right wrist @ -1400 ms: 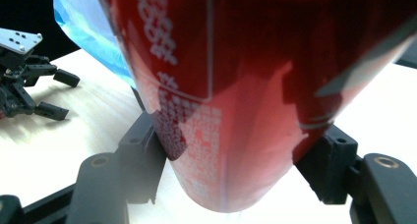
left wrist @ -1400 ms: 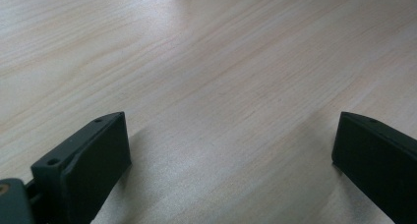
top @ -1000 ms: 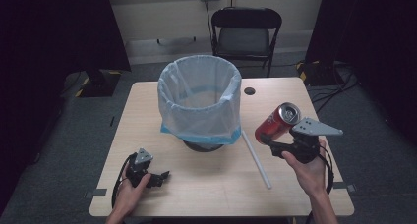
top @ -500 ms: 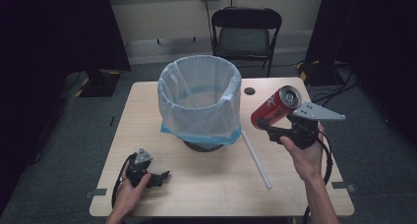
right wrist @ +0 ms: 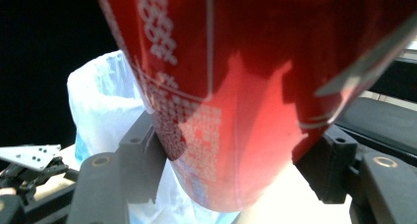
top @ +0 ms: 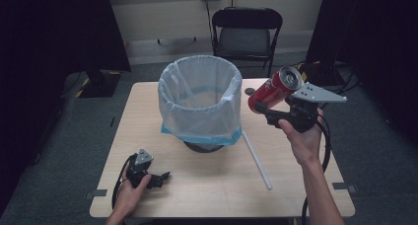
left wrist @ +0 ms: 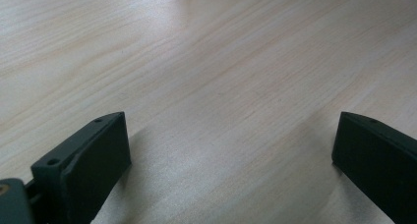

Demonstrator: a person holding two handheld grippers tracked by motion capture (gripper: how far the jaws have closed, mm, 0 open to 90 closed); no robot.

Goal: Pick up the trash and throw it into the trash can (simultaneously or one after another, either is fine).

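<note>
High view: my right gripper (top: 266, 108) is off the table (top: 207, 185), up in the air just right of the bin (top: 201, 104). Jaws clamped across a red can (top: 274, 87). The can is tilted, open top end pointing up and to the right, bottom end pointing down toward the bin's right wall. It sits near the bin's rim level, beside it, not over the opening. The bin is lined with a pale translucent bag (top: 202, 131) whose blue hem hangs loose around the base. A white straw (top: 256, 158) lies flat on the tabletop right of the bin, below my right hand (top: 303, 141). There's a small dark disc (top: 250, 91) on the table's far edge, next to the can as seen from above. A black folding chair (top: 246, 32) stands behind the table. My left gripper (top: 160, 178) rests on the table at the near left corner, well apart from the bin, left hand (top: 129, 198) on it.

Left gripper view: bare pale wood grain of the tabletop. Both black jaws stand wide apart at the bottom corners, nothing between them. Released.

Right gripper view: the can takes up most of the frame, red with white dotted print, held between both black jaws, pads pressing on its lower sides. Grasp looks square, can leaning slightly. Behind it on the left, the bag-lined bin against a dark background. My left gripper with its grey plate shows at the lower left, far off, on the table.
</note>
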